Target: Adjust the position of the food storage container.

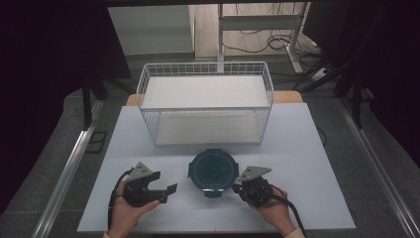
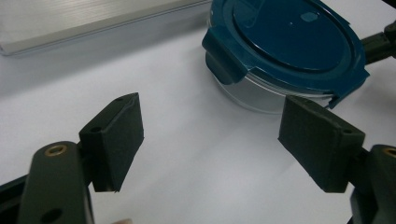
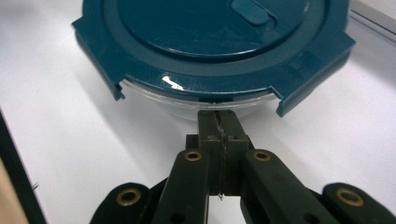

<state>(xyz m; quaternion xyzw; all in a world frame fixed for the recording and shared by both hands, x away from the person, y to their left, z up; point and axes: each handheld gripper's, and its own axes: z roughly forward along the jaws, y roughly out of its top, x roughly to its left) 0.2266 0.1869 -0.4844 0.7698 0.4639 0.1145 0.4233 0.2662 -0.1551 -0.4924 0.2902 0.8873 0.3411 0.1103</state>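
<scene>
Container [image 1: 213, 171] with teal lid sits between spread left tool [image 1: 166, 192] and pressed-together right tool [image 1: 236, 187].

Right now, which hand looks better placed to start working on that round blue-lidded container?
Probably the right. The right gripper, jaws shut, has its tip just under the lid's edge on the container. The left gripper stands open beside it, apart, nothing between its pads.

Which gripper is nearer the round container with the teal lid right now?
Right. The right gripper, jaws shut, has its tips at the container, just under the lid's rim. The left gripper, jaws open, sits apart from it with bare table between.
</scene>
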